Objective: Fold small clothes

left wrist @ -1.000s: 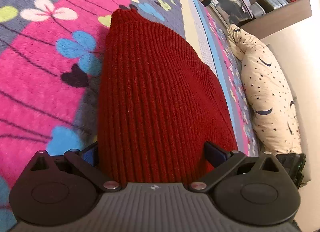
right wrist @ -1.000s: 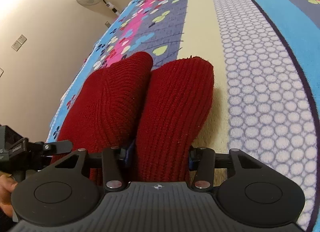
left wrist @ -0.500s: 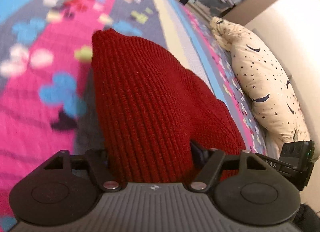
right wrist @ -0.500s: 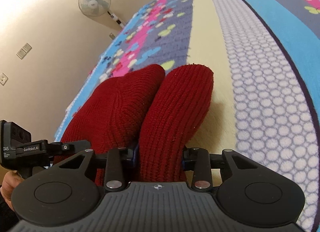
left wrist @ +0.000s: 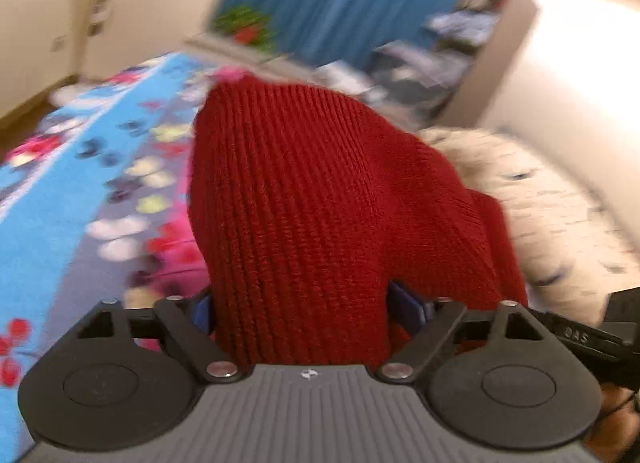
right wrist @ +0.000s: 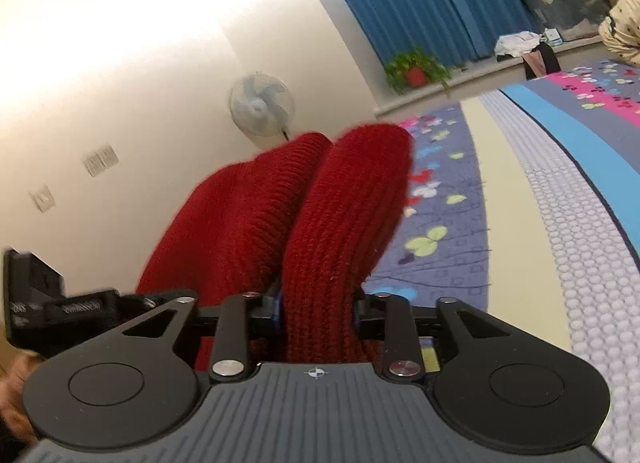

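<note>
Knitwear, red (left wrist: 304, 215): gripped at near edge by left gripper (left wrist: 298, 311) and right gripper (right wrist: 318, 309); ribs running forward; apparently raised off blanket (right wrist: 520, 199).

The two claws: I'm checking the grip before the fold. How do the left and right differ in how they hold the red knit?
The left claw clamps a wide, single-looking panel of the red knit; the right claw pinches a narrower bunch, with a second fold bulging outside its left finger. The left view is motion-blurred; the right is sharper. Both are shut on the knit, lifted off the blanket.
</note>
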A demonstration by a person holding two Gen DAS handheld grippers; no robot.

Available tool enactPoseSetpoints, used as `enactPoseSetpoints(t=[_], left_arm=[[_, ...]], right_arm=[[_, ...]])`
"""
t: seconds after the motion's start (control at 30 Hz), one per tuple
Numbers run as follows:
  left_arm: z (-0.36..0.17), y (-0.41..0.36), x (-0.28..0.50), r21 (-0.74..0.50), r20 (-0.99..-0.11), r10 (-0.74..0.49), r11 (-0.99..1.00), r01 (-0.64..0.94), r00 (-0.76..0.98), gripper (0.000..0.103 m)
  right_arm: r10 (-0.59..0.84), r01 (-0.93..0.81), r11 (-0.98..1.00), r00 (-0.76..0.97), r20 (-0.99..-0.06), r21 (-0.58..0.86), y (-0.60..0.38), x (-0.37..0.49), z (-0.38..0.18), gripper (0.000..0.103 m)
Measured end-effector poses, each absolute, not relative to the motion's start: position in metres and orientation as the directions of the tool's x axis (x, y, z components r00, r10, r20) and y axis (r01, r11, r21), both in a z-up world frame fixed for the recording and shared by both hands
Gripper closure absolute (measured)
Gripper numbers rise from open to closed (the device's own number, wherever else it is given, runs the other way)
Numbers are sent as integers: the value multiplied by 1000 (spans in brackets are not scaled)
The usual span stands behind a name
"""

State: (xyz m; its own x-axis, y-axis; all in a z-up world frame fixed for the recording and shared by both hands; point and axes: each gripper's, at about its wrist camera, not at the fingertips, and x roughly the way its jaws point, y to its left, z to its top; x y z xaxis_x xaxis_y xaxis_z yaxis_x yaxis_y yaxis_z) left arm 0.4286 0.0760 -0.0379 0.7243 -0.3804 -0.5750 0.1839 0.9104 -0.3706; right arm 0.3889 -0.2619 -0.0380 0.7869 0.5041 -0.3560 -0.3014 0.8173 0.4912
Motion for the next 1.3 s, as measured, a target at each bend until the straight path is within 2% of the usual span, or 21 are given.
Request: enactPoseSetpoints(t=[0.03,0.07,0.1,0.13,0.23,0.3,0.37,0.47,0.53,0.6,0.63,0.67,0.77,0.9,0.93,1.0,1.1,1.2,1.23,1.3], left_arm=[[-47,80,435,-339,-629,-330,931,134,703,14],[-55,84,437,-291,-682,-271,953,88,679,15],[-59,89,432,-259,-696,-240,963,75,677,18],[-59,94,422,-248,-673,-236,965,87,701,20],[-53,105,387,-224,-621,-247,965,133,744,19],[-51,113,370,-247,-620,-239,963,103,747,19],[-53,120,363,-309,-639,-267,948,77,721,19],[-57,120,360,-391,-651,-338,917,81,680,17],[-72,119,361,-390,-676,-365,914,109,641,18],[-93,105,366,-313,-736,-328,940,132,592,20],[-101,97,365,-240,-758,-288,957,161,585,20],[-106,93,362,-206,-763,-273,962,179,587,20],[-103,97,360,-236,-789,-276,961,144,549,20],[-103,92,349,-161,-801,-221,975,155,556,19],[-102,94,347,-177,-807,-222,975,134,547,19],[-90,96,339,-183,-802,-206,978,98,560,19],[-67,89,319,-85,-777,-96,995,48,623,15],[-45,84,295,-56,-753,-37,998,-7,657,6],[-36,83,287,-59,-741,-25,998,-27,671,0],[-19,78,268,-41,-717,8,998,-53,697,0]], right_arm=[[479,-246,838,758,-442,487,-259,406,-52,58],[458,-189,856,708,-538,481,-257,420,-68,58],[403,-120,891,655,-639,439,-256,430,-84,59],[340,-77,919,652,-678,387,-259,429,-90,61],[356,-76,895,716,-600,440,-277,401,-86,60],[436,-126,852,710,-553,508,-278,383,-83,53],[494,-189,837,667,-558,514,-273,377,-85,30],[550,-263,817,620,-559,513,-258,374,-86,29],[562,-264,810,608,-562,524,-248,378,-88,30],[556,-250,817,581,-594,520,-237,382,-99,75],[550,-245,824,561,-618,511,-233,382,-101,88],[538,-235,833,560,-630,502,-231,380,-103,88],[524,-223,843,553,-648,490,-232,367,-101,88],[508,-199,850,549,-664,487,-232,349,-100,88],[501,-189,854,549,-669,484,-231,346,-96,86],[462,-171,876,570,-680,452,-229,337,-86,74],[392,-184,913,642,-659,364,-228,310,-63,52],[336,-168,935,694,-637,311,-229,284,-45,45],[320,-156,940,713,-624,304,-229,274,-38,41],[292,-137,946,754,-589,294,-227,255,-21,30]])
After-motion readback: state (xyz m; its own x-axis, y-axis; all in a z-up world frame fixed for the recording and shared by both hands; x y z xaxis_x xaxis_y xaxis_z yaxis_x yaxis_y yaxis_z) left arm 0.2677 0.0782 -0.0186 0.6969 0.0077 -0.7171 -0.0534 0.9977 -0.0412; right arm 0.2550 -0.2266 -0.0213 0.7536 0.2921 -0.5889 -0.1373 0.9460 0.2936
